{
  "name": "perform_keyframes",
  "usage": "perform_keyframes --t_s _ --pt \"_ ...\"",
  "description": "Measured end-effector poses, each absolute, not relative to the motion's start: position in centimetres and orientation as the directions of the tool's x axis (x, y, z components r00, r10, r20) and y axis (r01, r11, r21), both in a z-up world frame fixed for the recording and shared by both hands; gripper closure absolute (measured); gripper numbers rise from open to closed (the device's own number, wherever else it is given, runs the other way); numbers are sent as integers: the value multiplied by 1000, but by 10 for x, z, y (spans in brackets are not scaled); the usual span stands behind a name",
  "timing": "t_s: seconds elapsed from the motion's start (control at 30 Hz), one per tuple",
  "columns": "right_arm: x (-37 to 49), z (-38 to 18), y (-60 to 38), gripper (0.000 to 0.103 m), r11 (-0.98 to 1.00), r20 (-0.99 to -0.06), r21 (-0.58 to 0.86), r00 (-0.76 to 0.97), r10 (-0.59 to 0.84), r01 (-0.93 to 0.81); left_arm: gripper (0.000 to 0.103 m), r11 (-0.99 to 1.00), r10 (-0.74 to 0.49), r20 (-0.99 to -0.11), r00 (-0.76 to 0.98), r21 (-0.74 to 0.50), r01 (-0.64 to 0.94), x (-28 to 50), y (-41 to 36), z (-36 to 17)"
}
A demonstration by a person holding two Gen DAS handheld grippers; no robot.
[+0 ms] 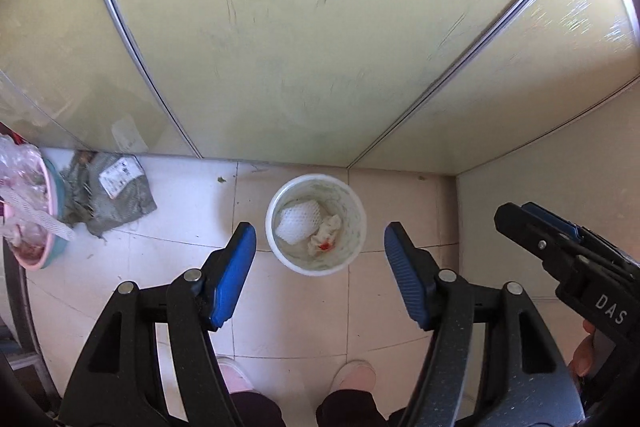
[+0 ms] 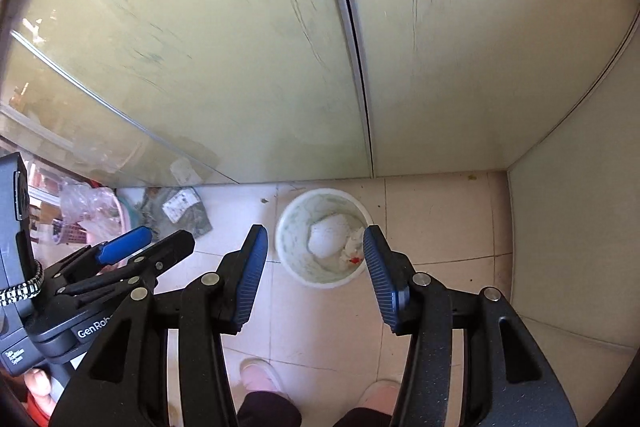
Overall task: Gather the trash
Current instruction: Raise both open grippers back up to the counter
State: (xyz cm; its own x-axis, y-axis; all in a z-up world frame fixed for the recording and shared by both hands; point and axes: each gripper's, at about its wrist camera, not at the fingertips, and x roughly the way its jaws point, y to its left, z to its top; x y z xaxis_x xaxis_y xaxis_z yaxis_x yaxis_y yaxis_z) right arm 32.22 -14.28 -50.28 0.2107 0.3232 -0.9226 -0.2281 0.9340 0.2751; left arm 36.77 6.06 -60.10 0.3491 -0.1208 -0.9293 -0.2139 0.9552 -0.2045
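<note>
Left gripper (image 1: pixel 320 233): jaws apart, empty. Right gripper (image 2: pixel 315 241): jaws apart, empty. White bin (image 1: pixel 316 225) on the tiled floor (image 1: pixel 192 203) below both, holding foam netting (image 1: pixel 298 223) and red-stained tissue (image 1: pixel 326 237). Grey bag (image 1: pixel 108 195) at nine o'clock from the bin.

Bin on the floor at the foot of the cabinet doors

In the bin (image 1: pixel 316 225) lie a foam net (image 1: pixel 298 223) and, right of it, a crumpled tissue (image 1: pixel 326 233). Well left of the bin sits a torn bag (image 1: pixel 108 197), a basin (image 1: pixel 38 219) beyond that.
</note>
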Motion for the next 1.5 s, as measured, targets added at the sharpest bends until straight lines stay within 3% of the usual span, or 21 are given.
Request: perform_keyframes --t_s 0.4,0.87,1.17,1.5 --pt "301 -306 -156 57 923 -868 249 355 347 -295 37 968 -51 -840 540 -174 -179 333 53 -370" --pt "250 -93 -170 57 910 -679 198 619 395 -364 37 978 13 -647 763 -150 -144 270 14 -141" --pt "235 -27 -194 51 898 -569 187 702 429 -398 21 980 97 -532 841 -98 -175 235 -1 -68" --pt "282 -26 -170 48 903 -553 168 721 418 -395 13 978 111 -487 866 -101 -182 286 41 -54"
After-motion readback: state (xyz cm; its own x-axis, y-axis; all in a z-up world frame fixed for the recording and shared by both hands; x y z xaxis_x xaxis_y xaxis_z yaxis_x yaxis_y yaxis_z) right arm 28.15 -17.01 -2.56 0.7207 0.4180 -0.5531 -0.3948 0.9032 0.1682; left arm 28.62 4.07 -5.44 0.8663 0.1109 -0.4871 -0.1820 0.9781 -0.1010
